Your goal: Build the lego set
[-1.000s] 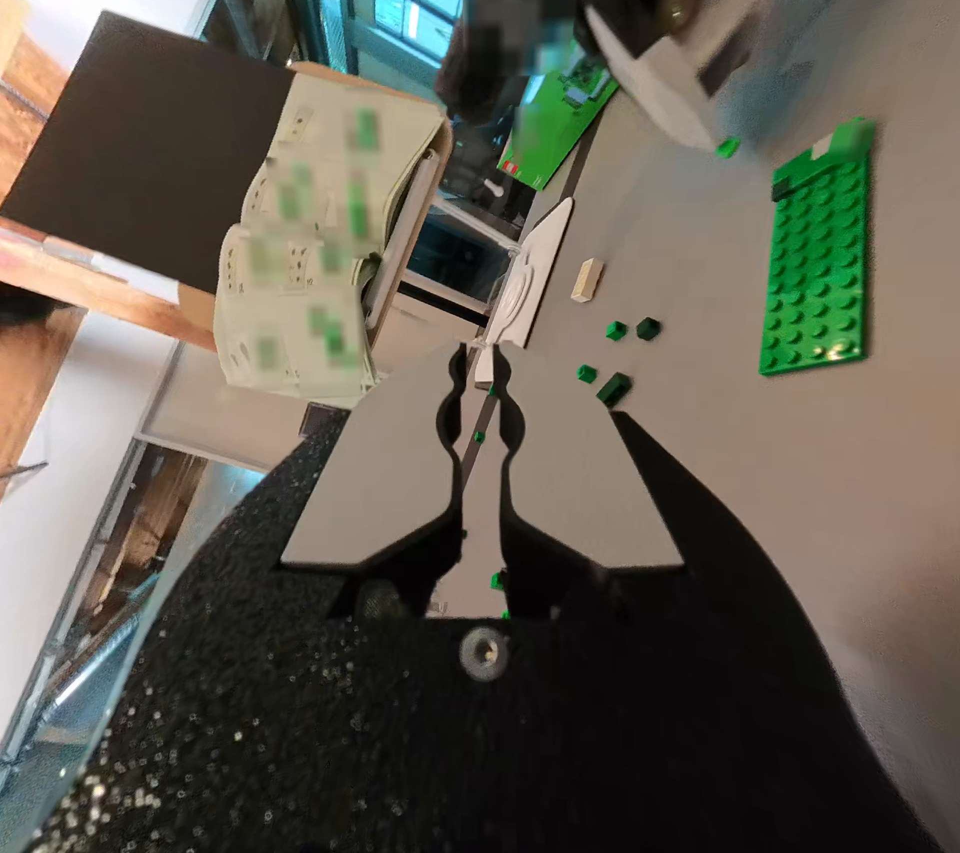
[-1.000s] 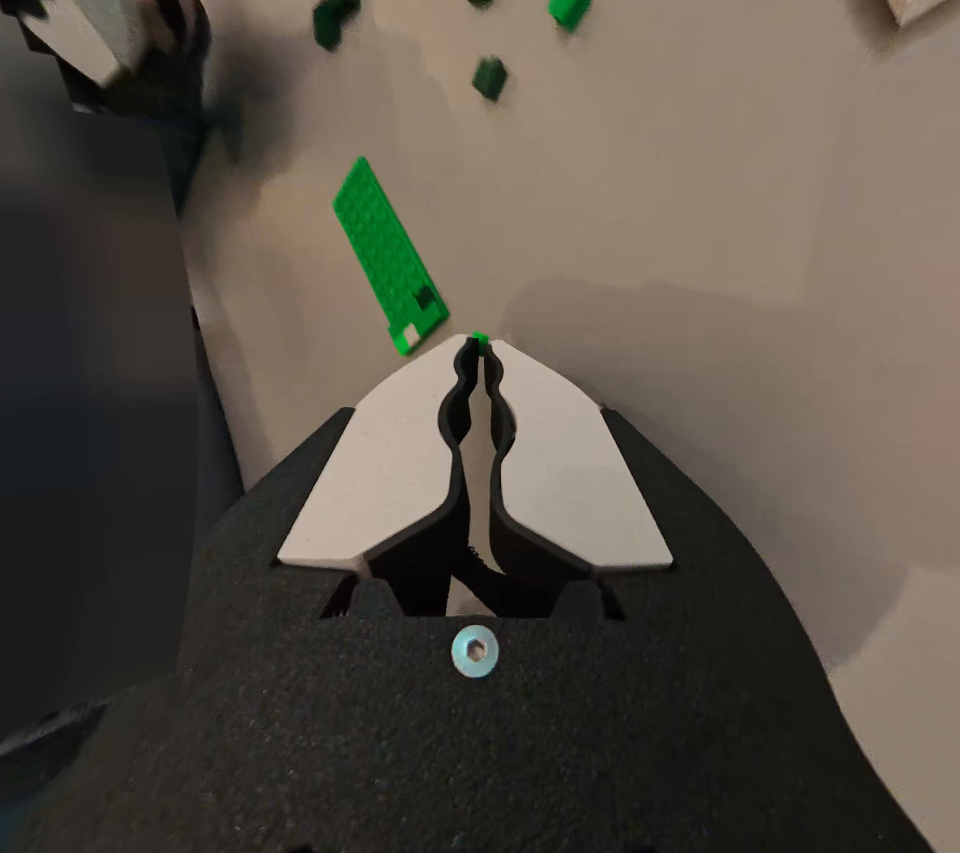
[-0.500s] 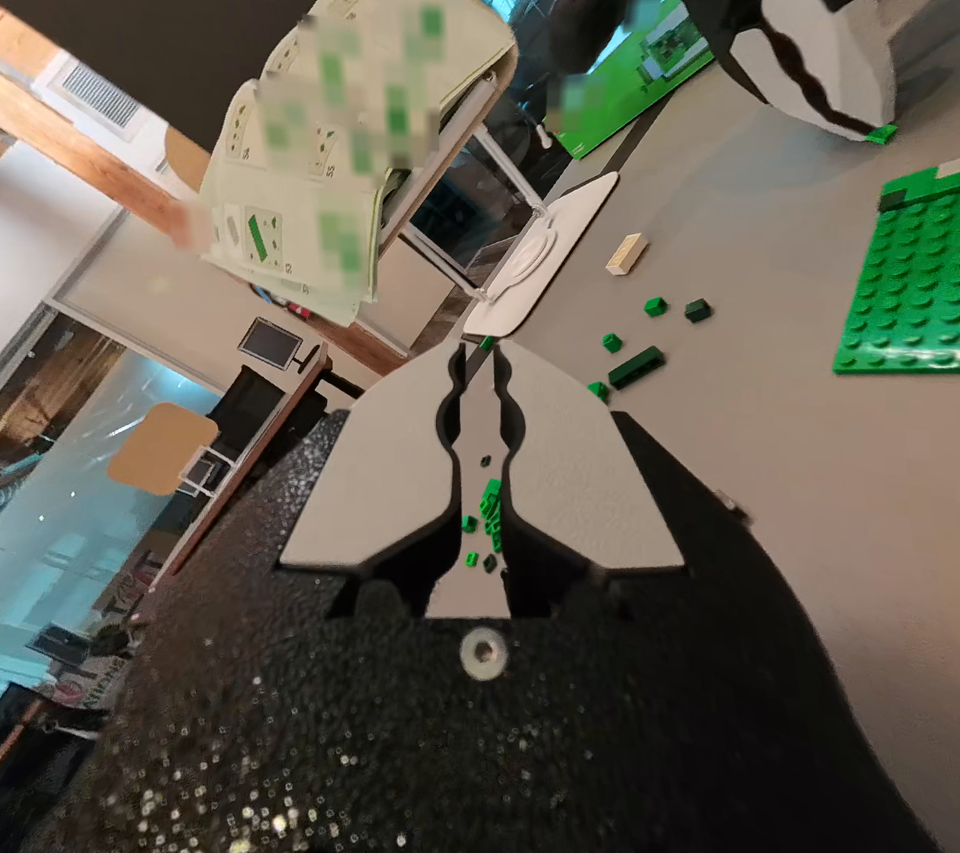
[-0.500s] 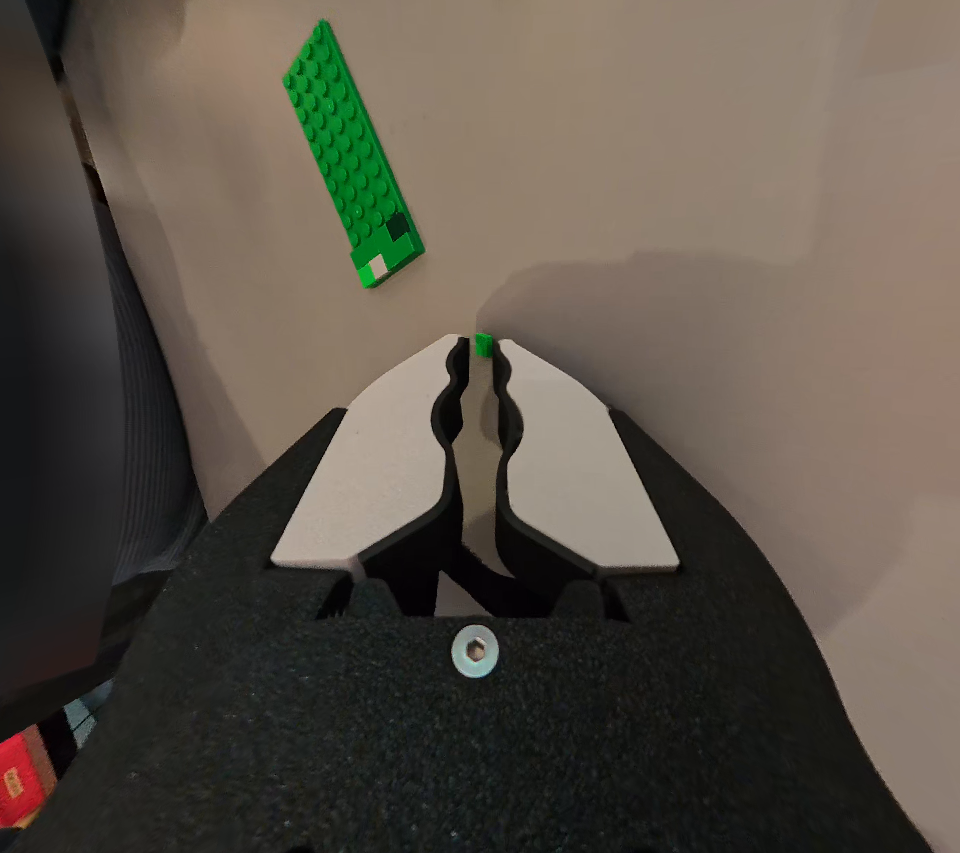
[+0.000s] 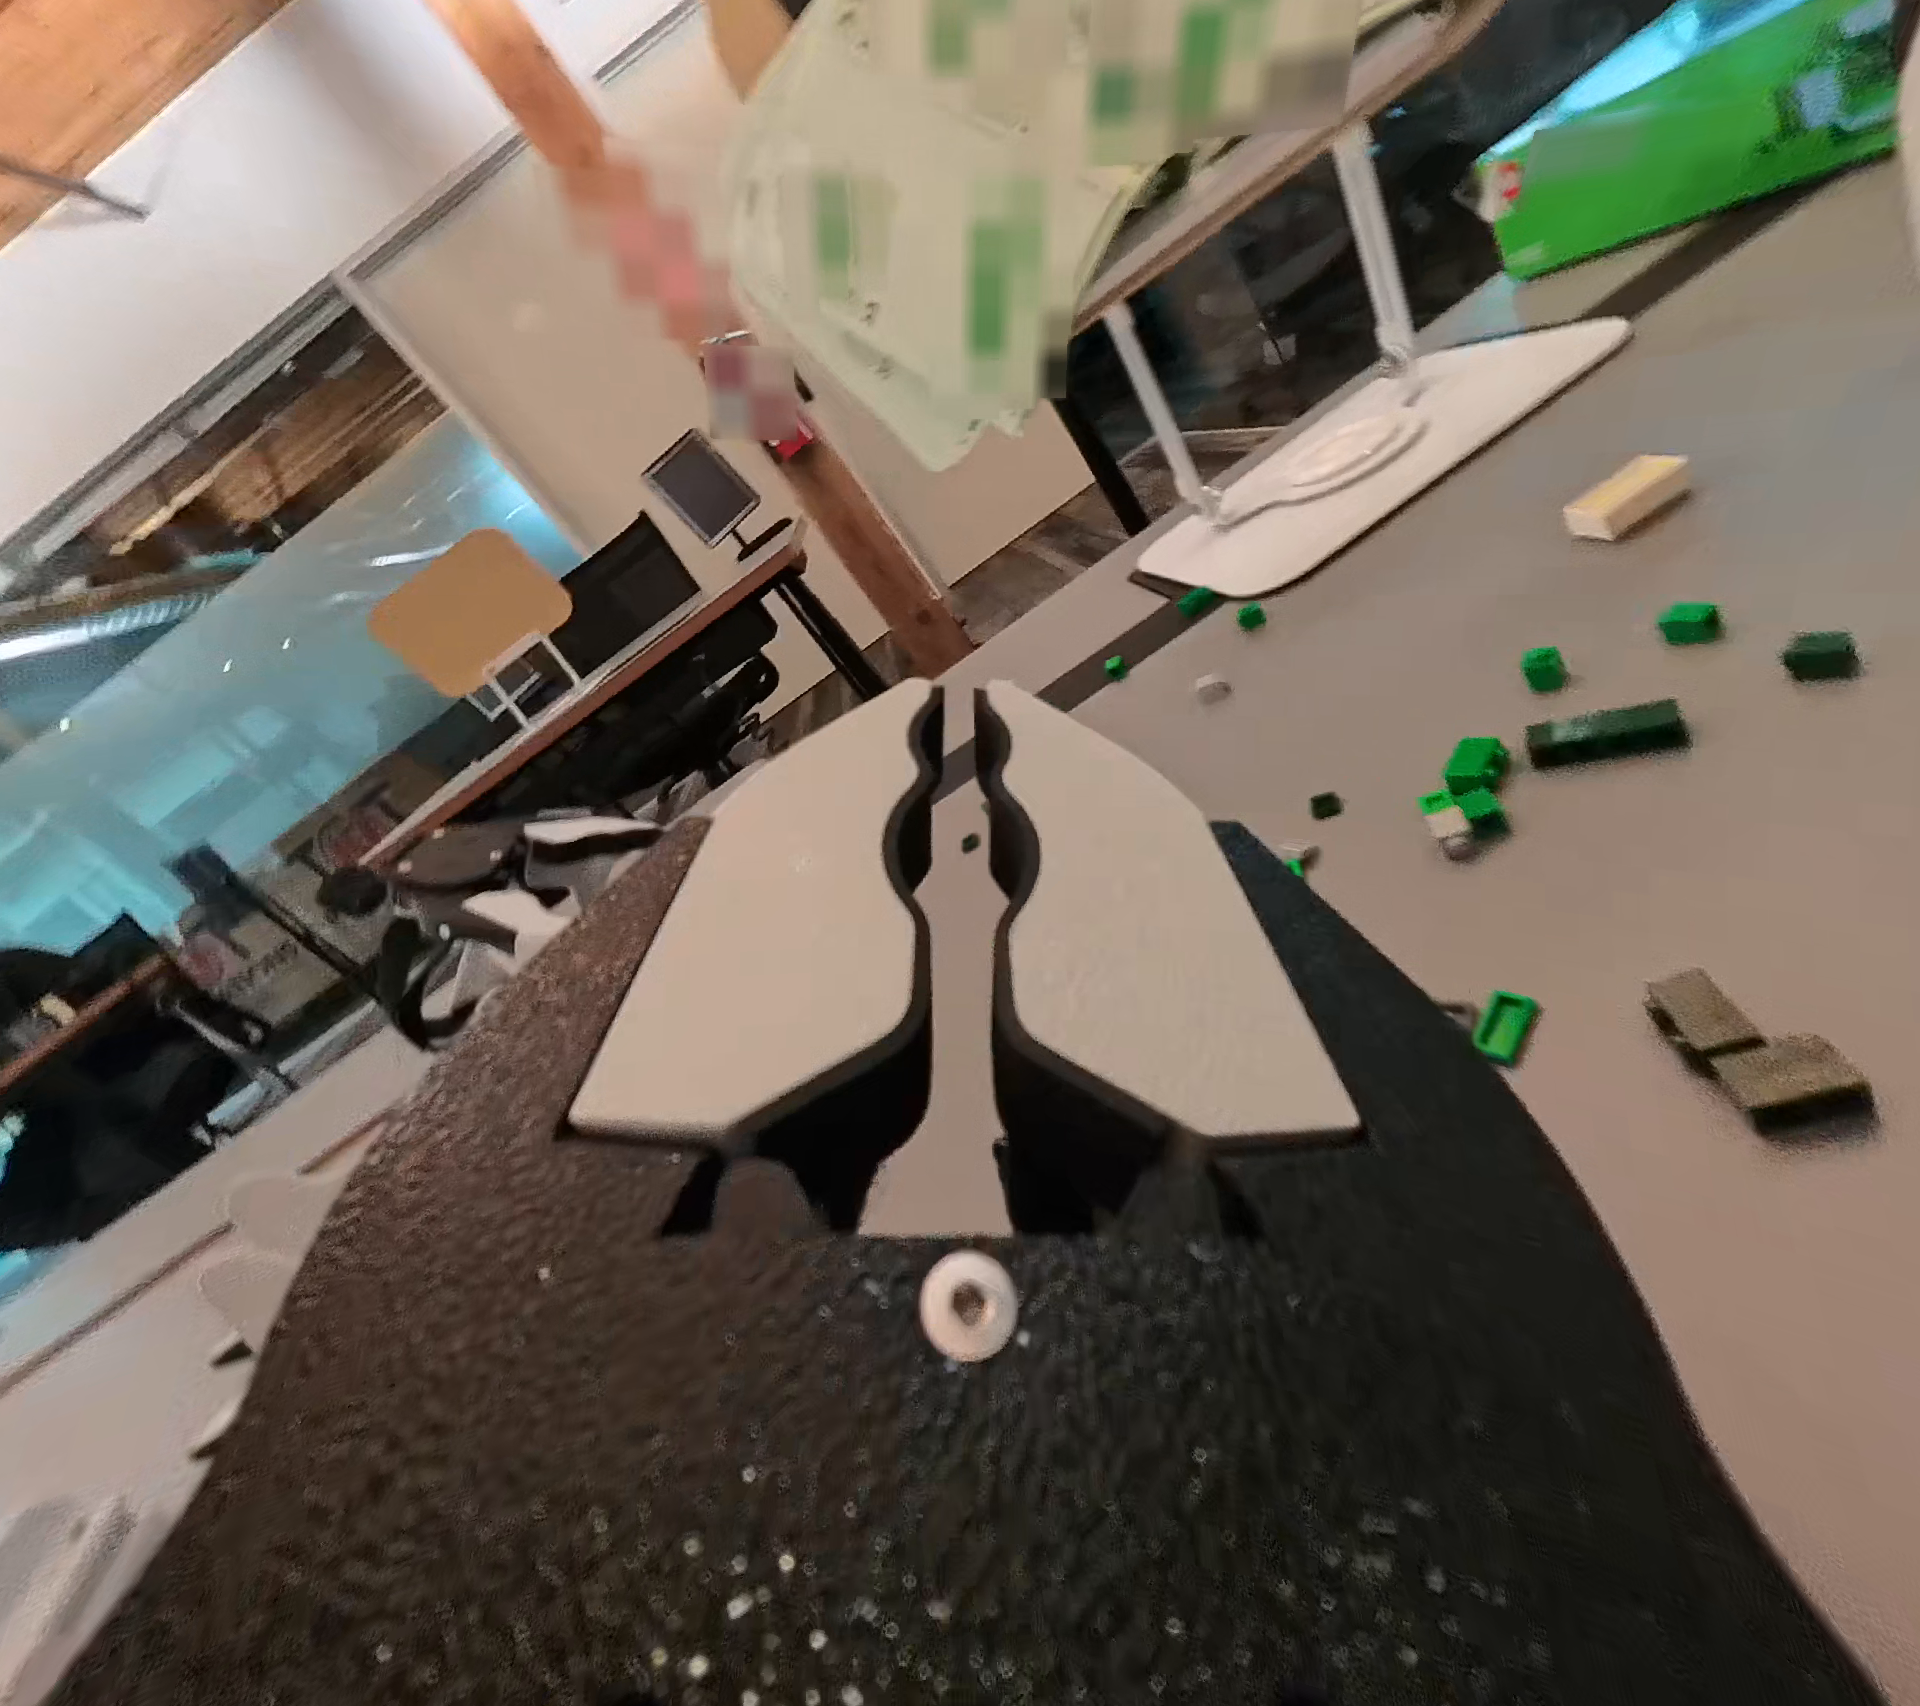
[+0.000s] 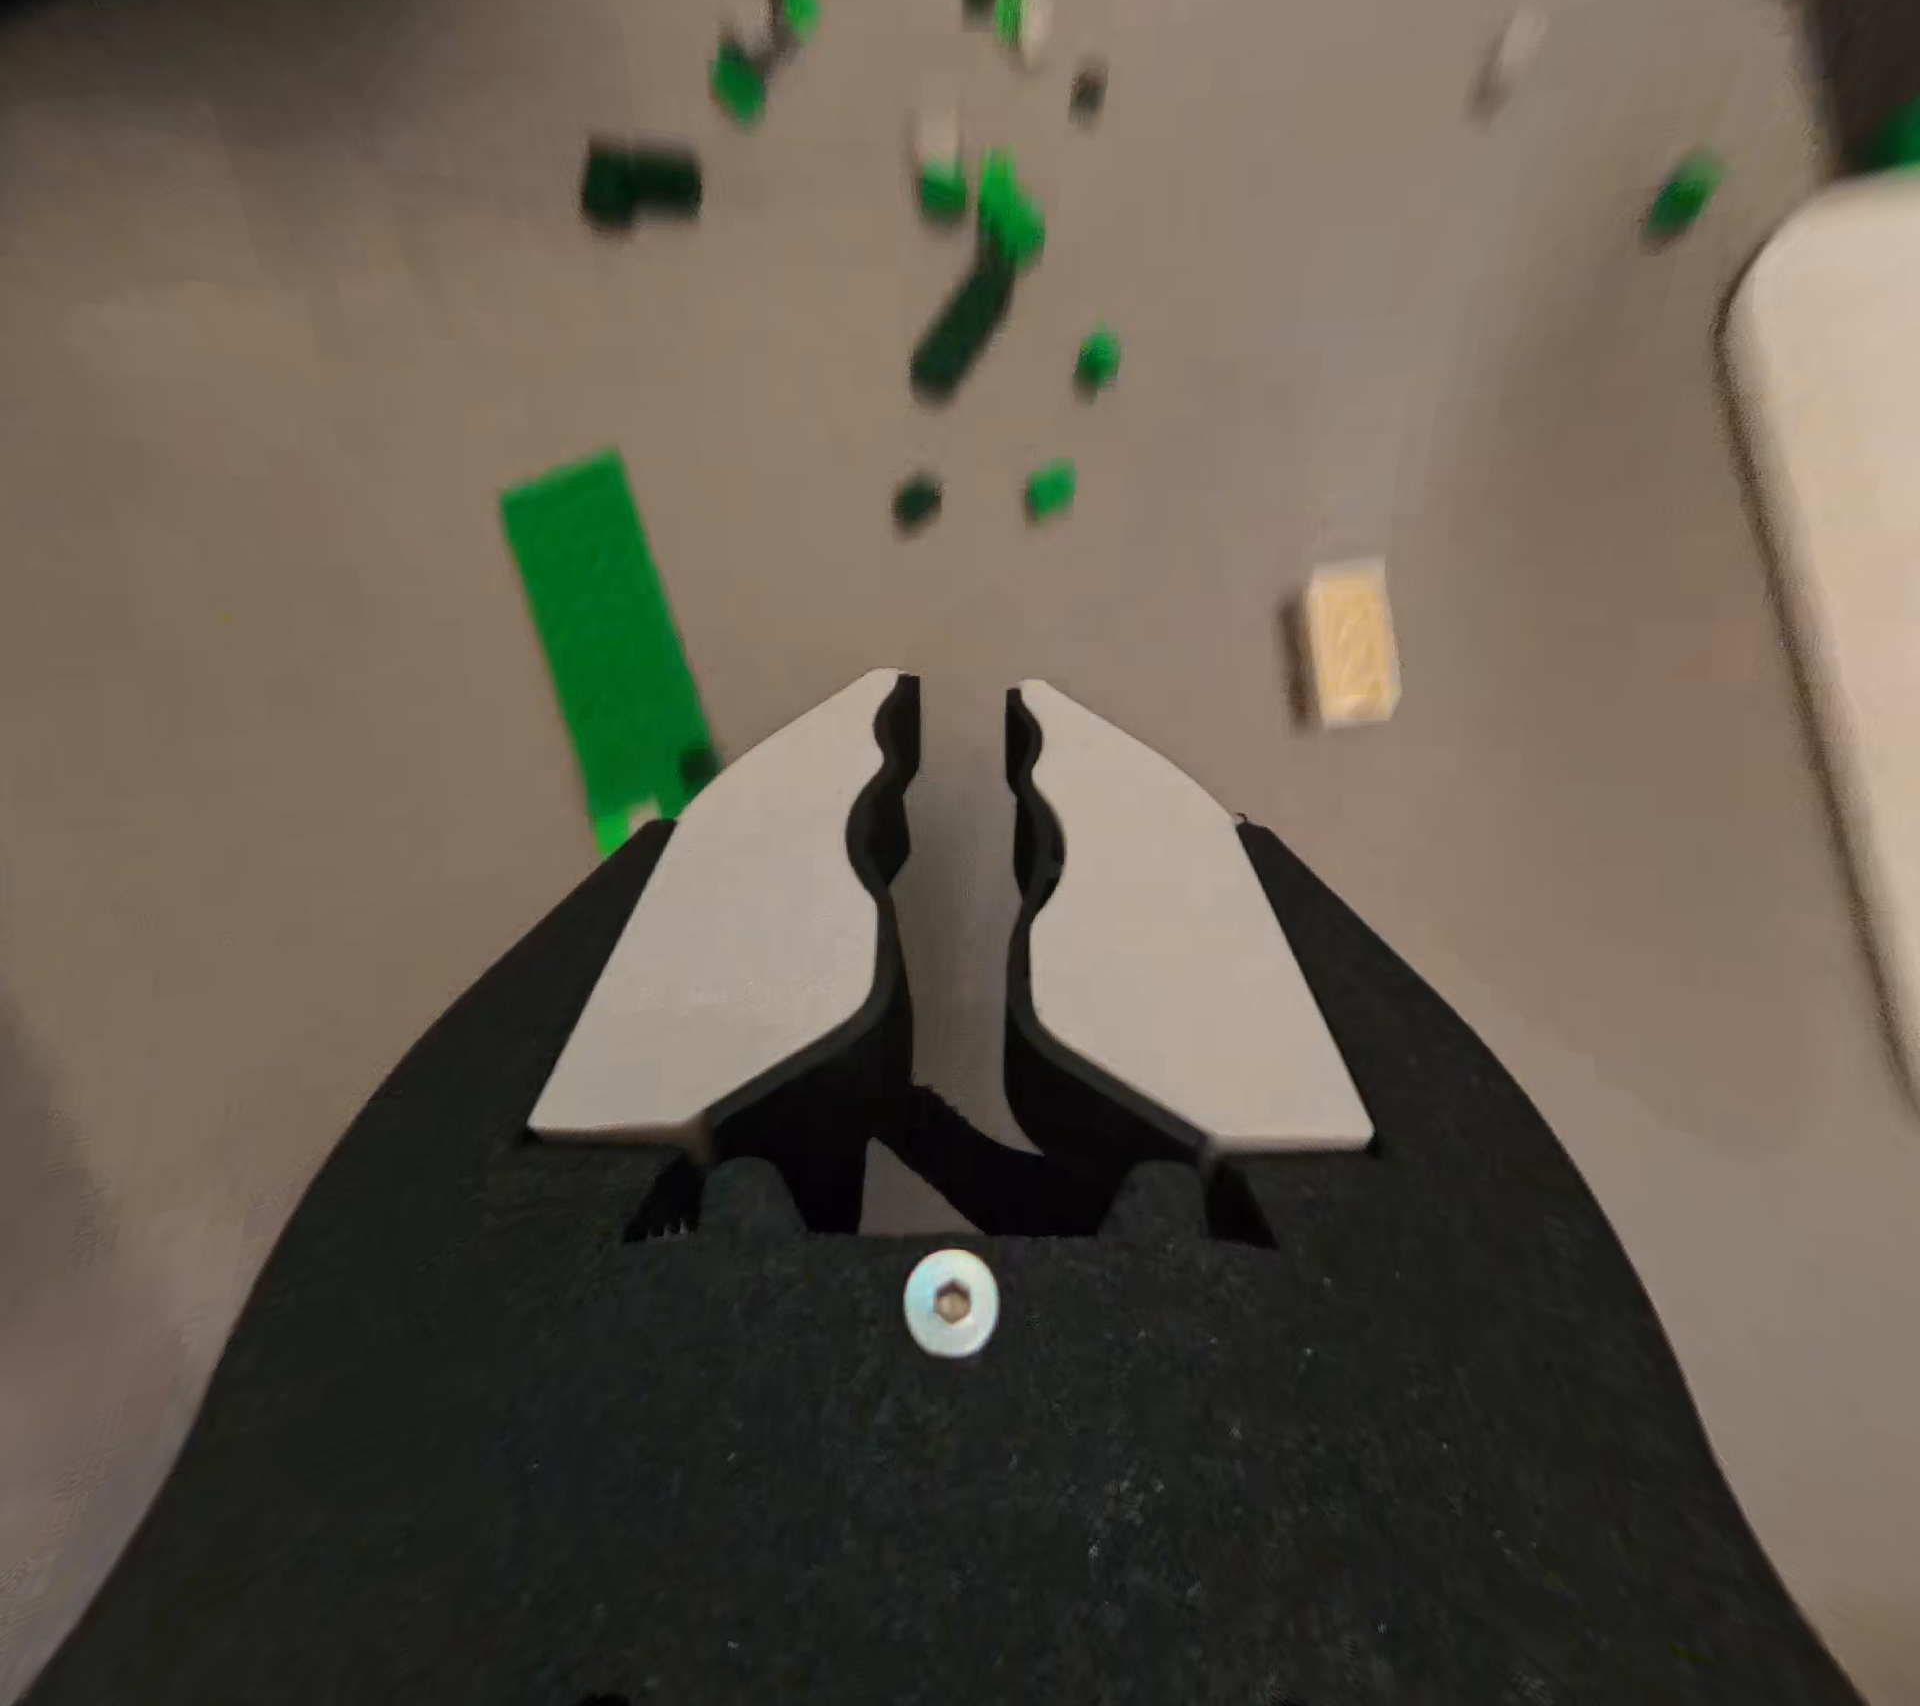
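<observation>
Above the grey desk (image 6: 312, 306), both hand-held grippers, left (image 5: 959, 692) and right (image 6: 962, 688), stand slightly parted and empty; green bricks (image 6: 997, 202) lie scattered at upper centre.

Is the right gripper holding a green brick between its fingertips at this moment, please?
No, the right gripper is open, with only bare grey table showing between its fingertips.

One green studded baseplate (image 6: 597, 617), one cream block (image 6: 1349, 638), one long dark green brick (image 5: 1605, 731), one white stand base (image 5: 1382, 461), one green box (image 5: 1704, 139), two tongs.
</observation>
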Motion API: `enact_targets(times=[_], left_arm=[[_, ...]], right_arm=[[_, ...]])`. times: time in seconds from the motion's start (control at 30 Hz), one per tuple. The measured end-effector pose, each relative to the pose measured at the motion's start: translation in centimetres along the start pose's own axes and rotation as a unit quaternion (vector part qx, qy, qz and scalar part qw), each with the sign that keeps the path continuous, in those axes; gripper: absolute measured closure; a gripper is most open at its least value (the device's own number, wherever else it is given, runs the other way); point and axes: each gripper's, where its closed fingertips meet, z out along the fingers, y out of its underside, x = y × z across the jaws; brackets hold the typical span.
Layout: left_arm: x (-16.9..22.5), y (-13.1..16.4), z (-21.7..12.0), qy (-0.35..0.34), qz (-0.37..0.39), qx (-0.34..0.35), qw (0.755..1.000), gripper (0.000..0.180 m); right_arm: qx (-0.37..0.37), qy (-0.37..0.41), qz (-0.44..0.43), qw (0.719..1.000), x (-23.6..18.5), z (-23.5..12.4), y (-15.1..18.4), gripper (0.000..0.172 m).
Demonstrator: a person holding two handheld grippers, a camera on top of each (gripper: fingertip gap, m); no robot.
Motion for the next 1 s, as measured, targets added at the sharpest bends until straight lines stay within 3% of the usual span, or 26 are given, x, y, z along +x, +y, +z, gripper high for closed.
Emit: enact_targets(times=[0.13, 0.3, 0.43, 0.57, 0.83, 1.0], left_arm=[[-1.9, 1.5, -0.1, -0.033, -0.044, -0.014, 0.998, 0.166], [-1.8, 2.0, 0.0, -0.026, -0.04, -0.022, 0.999, 0.164], [-1.6, 2.1, 0.1, -0.018, -0.042, -0.026, 0.999, 0.164], [-1.7, 2.5, 0.3, -0.013, -0.054, -0.031, 0.998, 0.164], [-1.8, 2.9, 0.5, -0.004, -0.088, -0.029, 0.996, 0.164], [-1.6, 2.9, 0.7, 0.002, -0.09, -0.029, 0.996, 0.164]], right_arm=[[0.039, 0.019, -0.054, 0.998, -0.4, 3.9, -6.0, 0.163], [0.031, -0.027, -0.114, 0.993, -0.2, 10.1, -9.7, 0.163], [-0.028, -0.039, -0.149, 0.988, 0.9, 12.3, -9.9, 0.163], [-0.062, -0.063, -0.162, 0.983, 1.6, 11.8, -9.4, 0.167], [-0.131, -0.037, -0.251, 0.958, 3.4, 12.9, -7.8, 0.169], [-0.13, -0.105, -0.247, 0.955, 1.3, 12.8, -8.5, 0.167]])
